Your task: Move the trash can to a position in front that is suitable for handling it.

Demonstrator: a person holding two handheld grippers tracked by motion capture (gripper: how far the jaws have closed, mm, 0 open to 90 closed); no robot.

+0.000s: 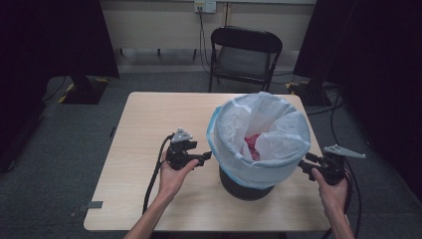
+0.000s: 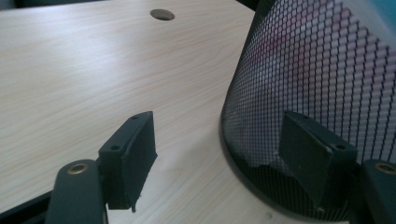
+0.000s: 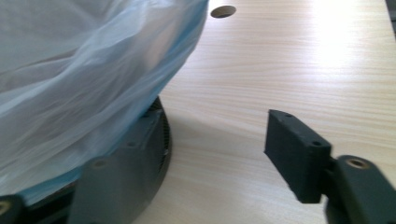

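**Bag edge at risk of slipping or tearing**

The black wire-mesh waste bin (image 1: 247, 186) stood on the pale wooden table (image 1: 149, 129), lined with a thin pale-blue plastic bag (image 1: 259, 134) folded over its rim, something pink inside. The left gripper (image 1: 205, 158) sat just beside the bin's left side, jaws apart on nothing; the right gripper (image 1: 304, 165) flanked the other side, jaws likewise apart. A grab at the slack film could have torn it, and an uneven pull might have tipped the light bin

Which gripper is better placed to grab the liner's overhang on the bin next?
Right, probably. The right gripper has one jaw already under the bag's overhang; the left gripper faces bare mesh bin below the liner.
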